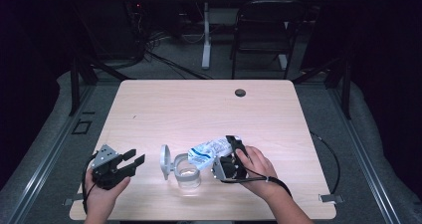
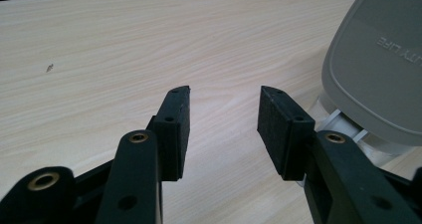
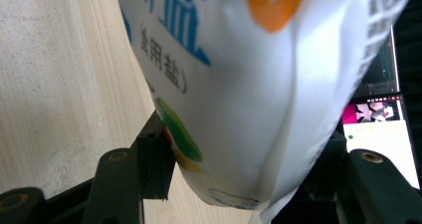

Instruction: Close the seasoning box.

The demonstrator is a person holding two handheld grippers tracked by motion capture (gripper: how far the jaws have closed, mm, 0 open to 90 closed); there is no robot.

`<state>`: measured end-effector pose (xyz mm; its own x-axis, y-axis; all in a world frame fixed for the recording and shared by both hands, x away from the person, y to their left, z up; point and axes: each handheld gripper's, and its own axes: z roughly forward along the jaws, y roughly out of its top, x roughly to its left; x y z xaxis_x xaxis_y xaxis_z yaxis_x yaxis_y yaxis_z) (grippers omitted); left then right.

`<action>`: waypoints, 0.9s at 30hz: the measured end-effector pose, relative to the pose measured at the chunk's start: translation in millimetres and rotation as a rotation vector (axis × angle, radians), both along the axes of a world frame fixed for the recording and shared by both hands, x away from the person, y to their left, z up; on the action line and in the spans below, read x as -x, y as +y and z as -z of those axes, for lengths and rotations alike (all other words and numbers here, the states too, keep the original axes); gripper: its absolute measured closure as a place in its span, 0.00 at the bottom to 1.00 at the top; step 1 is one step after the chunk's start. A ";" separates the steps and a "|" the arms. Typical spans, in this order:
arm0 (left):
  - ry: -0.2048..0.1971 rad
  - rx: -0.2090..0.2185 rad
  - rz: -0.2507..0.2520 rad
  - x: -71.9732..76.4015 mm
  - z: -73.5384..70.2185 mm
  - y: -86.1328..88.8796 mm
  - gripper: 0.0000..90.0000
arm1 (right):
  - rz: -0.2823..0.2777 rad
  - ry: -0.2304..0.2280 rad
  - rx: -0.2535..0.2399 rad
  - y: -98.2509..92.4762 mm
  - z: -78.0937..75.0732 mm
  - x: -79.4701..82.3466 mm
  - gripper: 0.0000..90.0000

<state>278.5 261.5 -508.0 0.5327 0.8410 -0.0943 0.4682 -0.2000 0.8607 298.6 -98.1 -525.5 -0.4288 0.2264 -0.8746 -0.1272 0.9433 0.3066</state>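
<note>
right gripper [image 1: 230, 157] clamped on a white-and-blue salt bag [image 1: 211, 150], bag tipped left with its mouth over a clear container [image 1: 187, 173]. container's grey flip lid [image 1: 165, 160] stands open on its left side; white contents inside. left gripper [image 1: 130, 163] just left of the lid, jaws apart, nothing between them, resting near the front edge of the wooden table [image 1: 199, 109].
</note>
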 end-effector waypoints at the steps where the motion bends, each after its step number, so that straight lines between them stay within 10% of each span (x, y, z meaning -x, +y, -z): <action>1: 0.000 0.000 0.000 0.1 0.0 -0.1 0.63 | 0.000 -0.001 0.004 0.1 0.0 -0.1 0.47; 27: 0.002 -0.002 0.000 0.0 0.3 0.1 0.63 | 0.002 -0.053 0.108 4.0 4.2 -2.5 0.47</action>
